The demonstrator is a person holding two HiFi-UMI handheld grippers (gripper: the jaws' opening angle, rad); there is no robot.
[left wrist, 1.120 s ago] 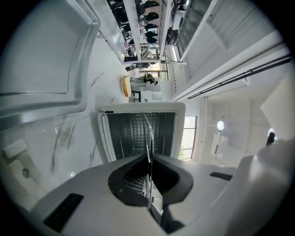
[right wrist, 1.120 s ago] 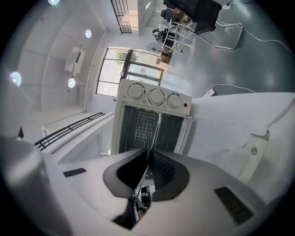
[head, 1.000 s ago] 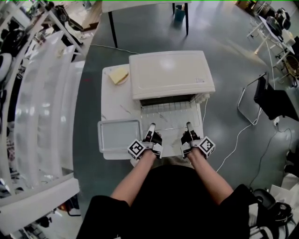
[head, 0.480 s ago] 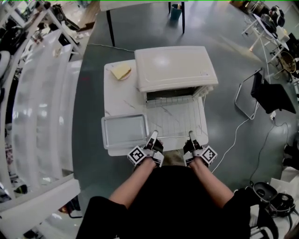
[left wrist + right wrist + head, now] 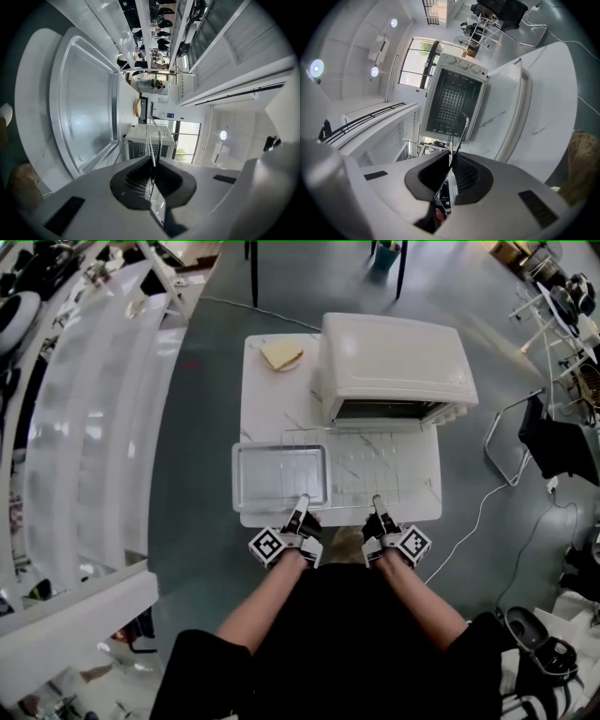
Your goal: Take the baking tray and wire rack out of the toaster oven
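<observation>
Pinching wire rack [image 5: 370, 470], left gripper [image 5: 303, 499], right gripper [image 5: 377, 500] jaws; baking tray [image 5: 79, 103] missing from right gripper view.

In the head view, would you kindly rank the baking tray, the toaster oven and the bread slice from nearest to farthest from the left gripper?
1. Baking tray, just ahead of the left gripper, front left.
2. Toaster oven, rear right.
3. Bread slice, far left corner.

Toaster oven [image 5: 394, 367] at back right, baking tray [image 5: 272, 479] and wire rack [image 5: 366, 470] across front, bare tabletop [image 5: 272, 404] left of oven
</observation>
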